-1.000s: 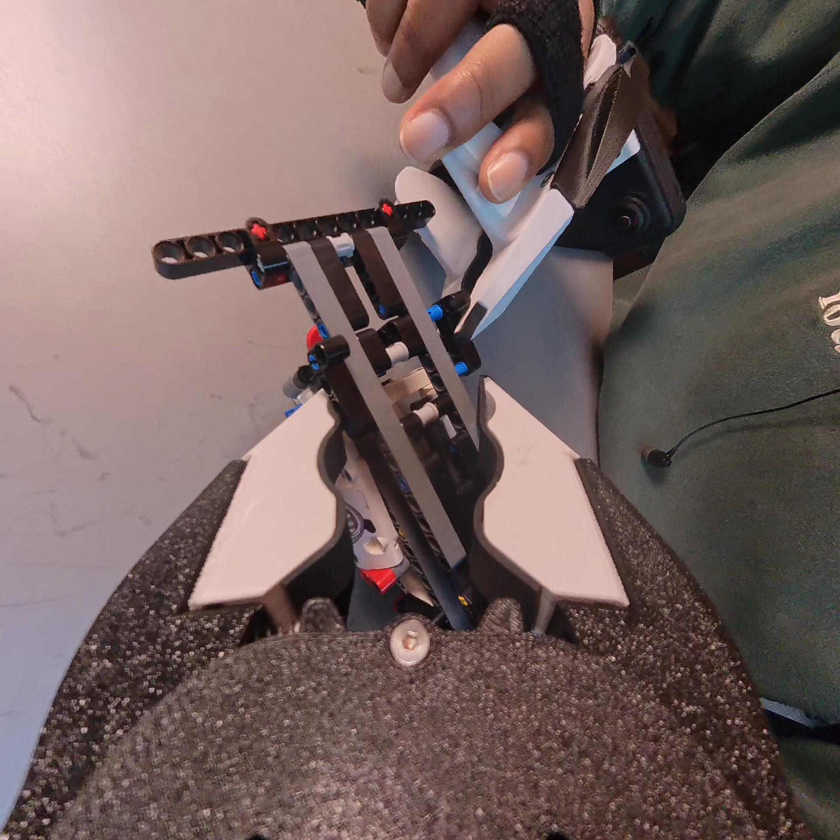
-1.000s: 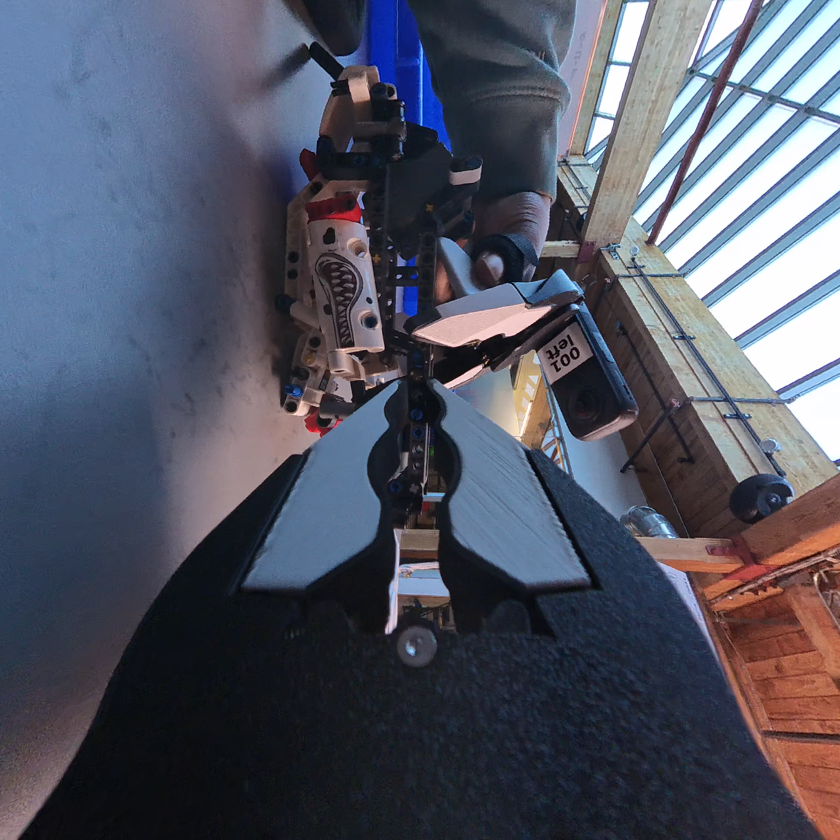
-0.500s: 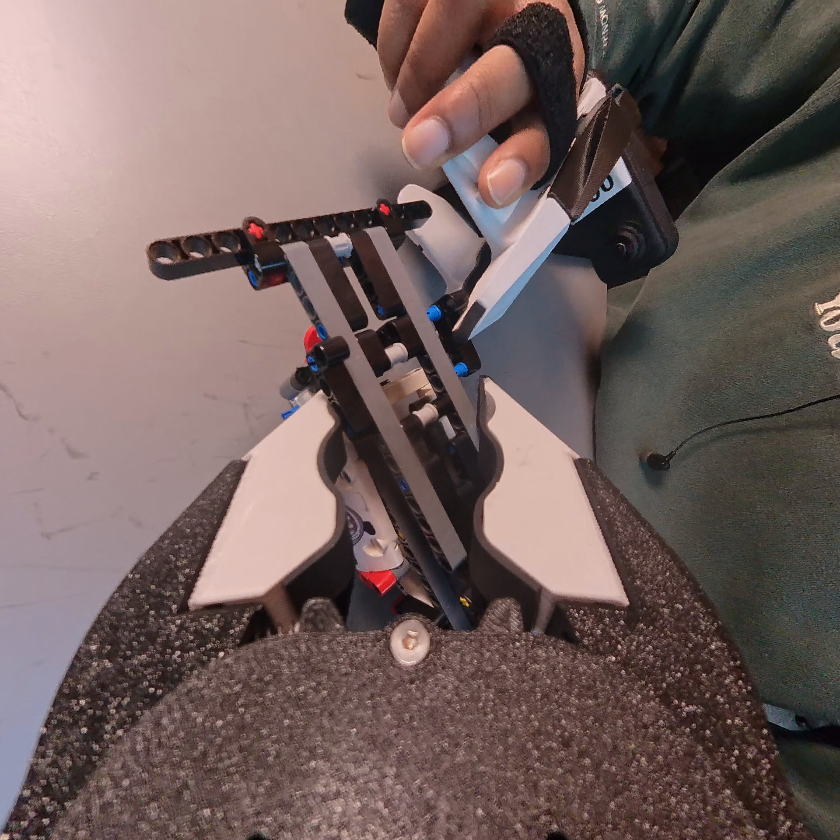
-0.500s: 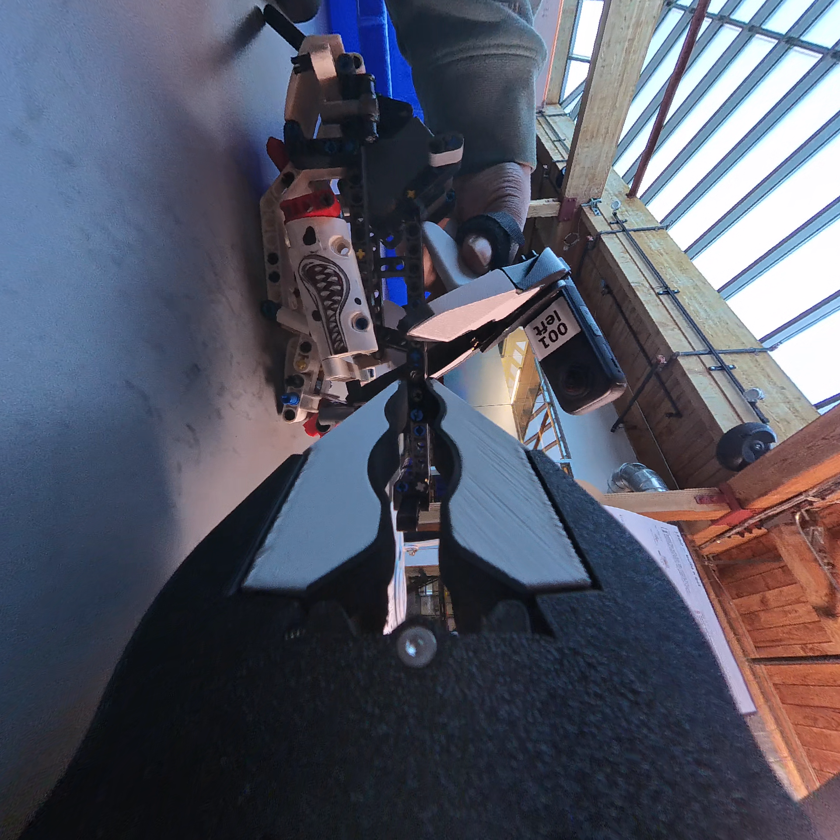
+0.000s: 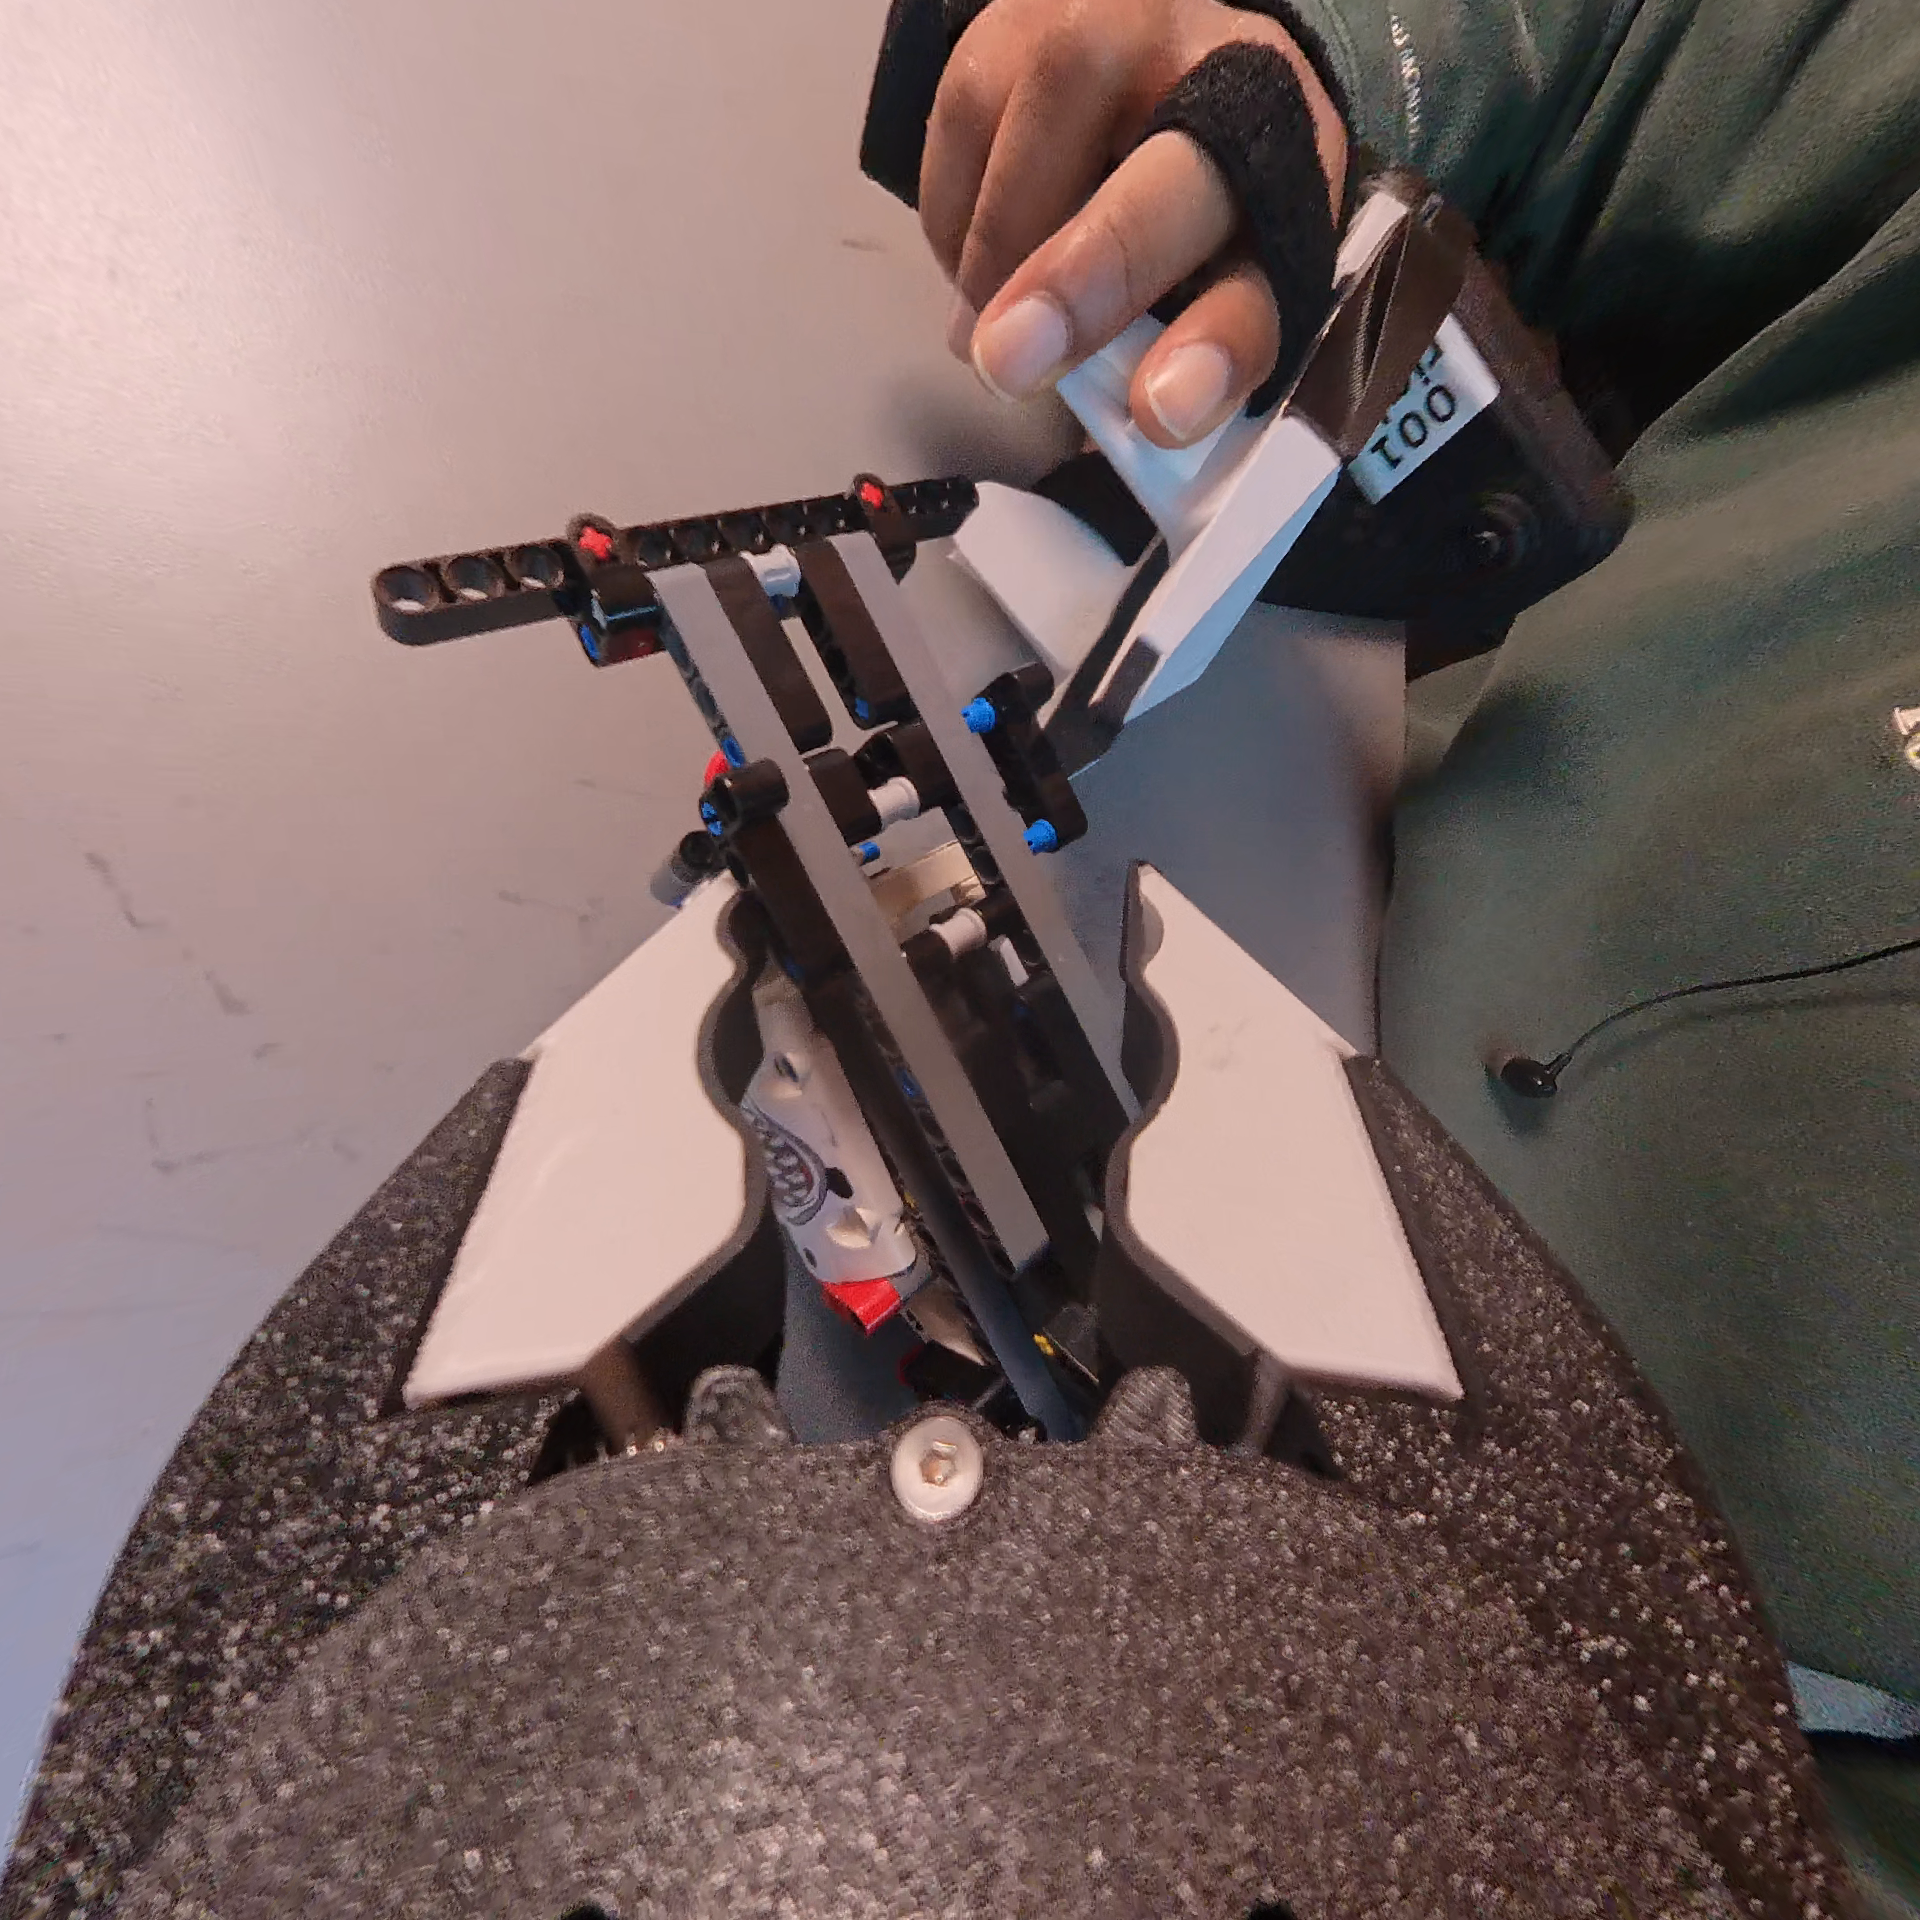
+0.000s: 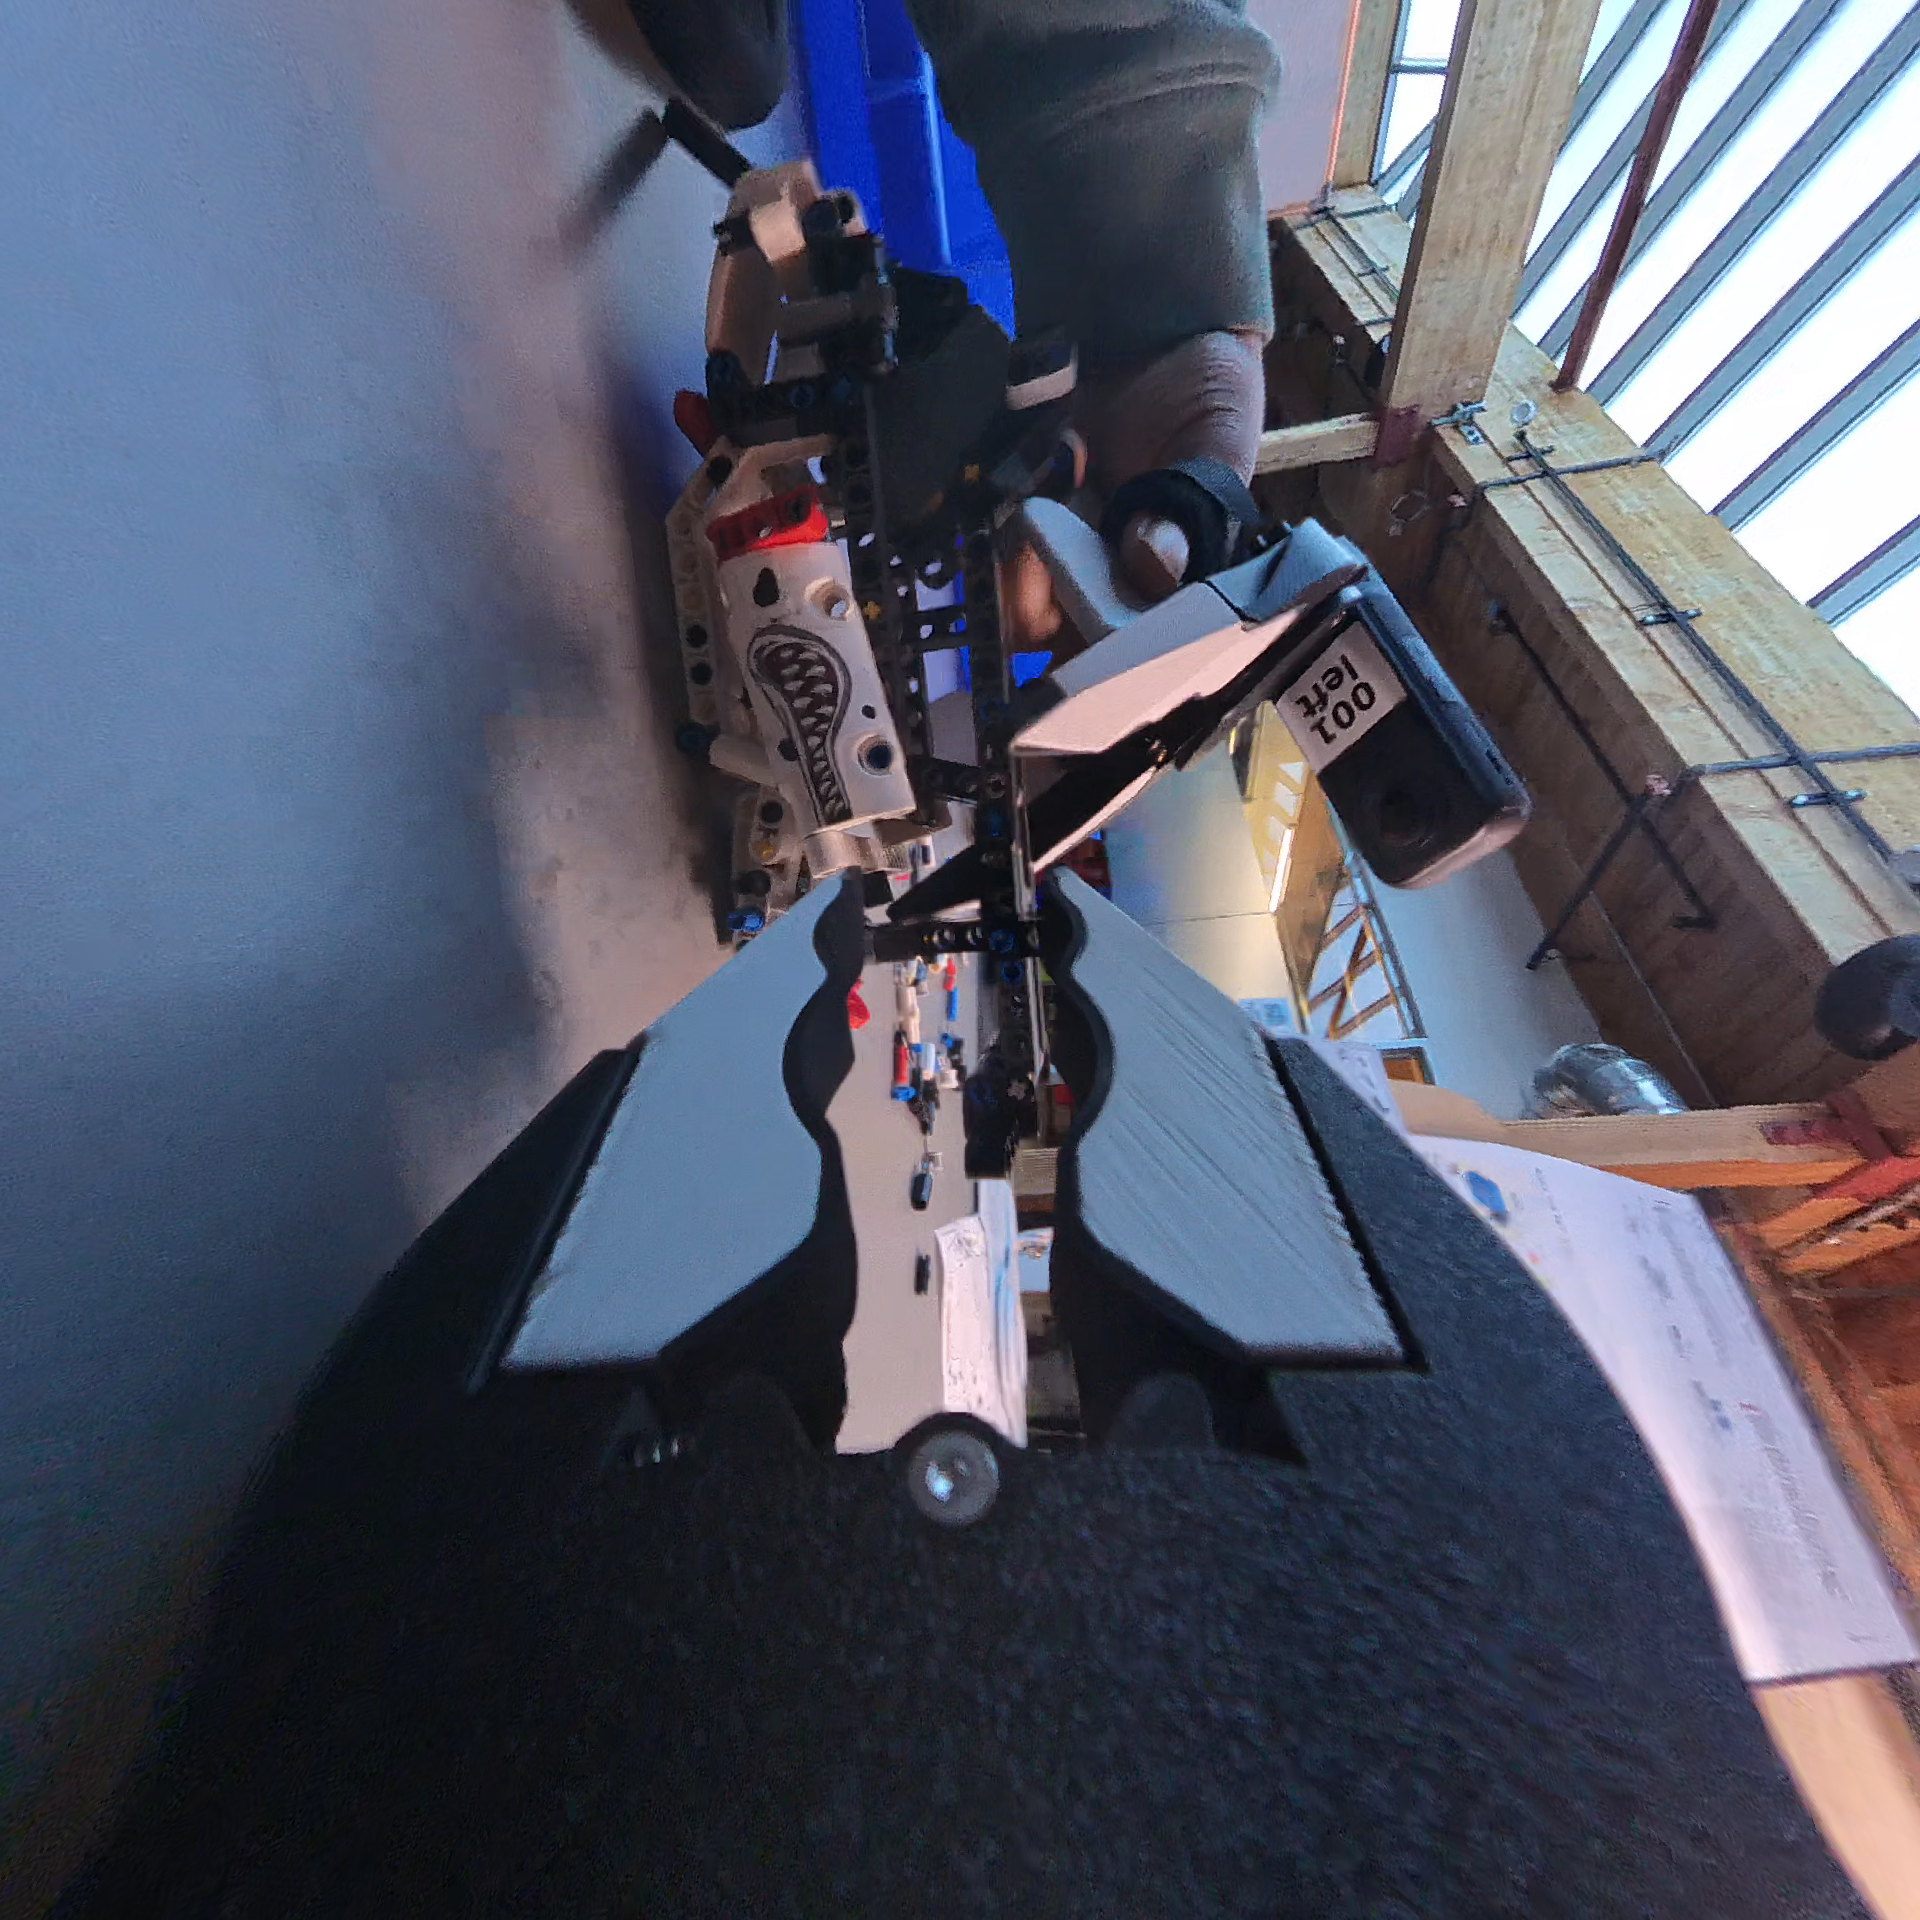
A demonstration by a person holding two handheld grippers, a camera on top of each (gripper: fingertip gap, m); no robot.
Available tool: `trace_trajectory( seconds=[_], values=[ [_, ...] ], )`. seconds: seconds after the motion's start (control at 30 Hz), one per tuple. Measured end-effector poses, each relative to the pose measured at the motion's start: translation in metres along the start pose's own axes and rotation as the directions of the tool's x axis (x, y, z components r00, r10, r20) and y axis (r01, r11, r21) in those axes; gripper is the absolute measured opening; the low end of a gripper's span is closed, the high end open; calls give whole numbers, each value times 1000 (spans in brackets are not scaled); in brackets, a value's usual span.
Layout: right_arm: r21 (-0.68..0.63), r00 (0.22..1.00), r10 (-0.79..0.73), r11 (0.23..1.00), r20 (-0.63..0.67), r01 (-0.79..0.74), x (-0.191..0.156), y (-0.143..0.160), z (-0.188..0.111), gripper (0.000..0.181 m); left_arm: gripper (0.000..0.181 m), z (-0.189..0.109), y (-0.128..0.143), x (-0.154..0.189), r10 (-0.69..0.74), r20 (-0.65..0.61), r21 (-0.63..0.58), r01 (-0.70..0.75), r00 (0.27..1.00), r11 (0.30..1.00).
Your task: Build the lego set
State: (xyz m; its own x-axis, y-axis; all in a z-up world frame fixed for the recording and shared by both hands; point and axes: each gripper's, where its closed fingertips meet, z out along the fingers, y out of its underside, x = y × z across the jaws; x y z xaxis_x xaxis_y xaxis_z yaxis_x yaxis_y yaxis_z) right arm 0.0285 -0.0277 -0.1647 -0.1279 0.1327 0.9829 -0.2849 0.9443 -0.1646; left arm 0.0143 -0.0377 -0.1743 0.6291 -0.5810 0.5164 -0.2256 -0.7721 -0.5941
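Grey table (image 5: 312, 312) behind; left hand-held gripper (image 5: 925, 1060) clamps lego model (image 5: 862, 831).

Pale grey tabletop (image 5: 312, 312) behind, lightly scuffed. Green sweatshirt (image 5: 1714, 935) at right (thin black cable (image 5: 1704, 987) across it). Timber beams (image 6: 1455, 187), blue bin (image 6: 883, 135) beyond.

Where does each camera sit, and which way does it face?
Left wrist view: on the left tongs, facing the model, the table and the right hand; a green sleeve shows.
Right wrist view: on the right tongs, facing the model, the left hand and roof beams.
Shared: the model and the table.
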Motion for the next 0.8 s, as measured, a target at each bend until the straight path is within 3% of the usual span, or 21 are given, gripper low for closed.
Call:
trace_trajectory(
  seconds=[0.1,0.27,0.47,0.57,0.67,0.8],
  values=[
    [2,970,239,971,42,-239,17,-5,-11,33,73,-10,1,-2,10,90,14,-12,996,1000],
    [-141,788,581,814,201,-564,38,11,-7,36,81,-26,8,-3,10,243,12,-13,970,1000],
    [-333,565,673,733,477,-593,20,18,0,52,89,-18,24,8,-47,388,-109,97,920,989],
    [-360,536,681,725,499,-587,29,22,9,65,81,-13,26,3,-25,422,-168,105,906,980],
    [-453,435,725,680,534,-577,20,23,7,79,55,-10,26,0,81,433,-234,25,898,972],
    [-520,303,783,597,543,-611,5,4,-5,87,55,-6,23,2,110,421,-240,-6,900,971]
  ],
)
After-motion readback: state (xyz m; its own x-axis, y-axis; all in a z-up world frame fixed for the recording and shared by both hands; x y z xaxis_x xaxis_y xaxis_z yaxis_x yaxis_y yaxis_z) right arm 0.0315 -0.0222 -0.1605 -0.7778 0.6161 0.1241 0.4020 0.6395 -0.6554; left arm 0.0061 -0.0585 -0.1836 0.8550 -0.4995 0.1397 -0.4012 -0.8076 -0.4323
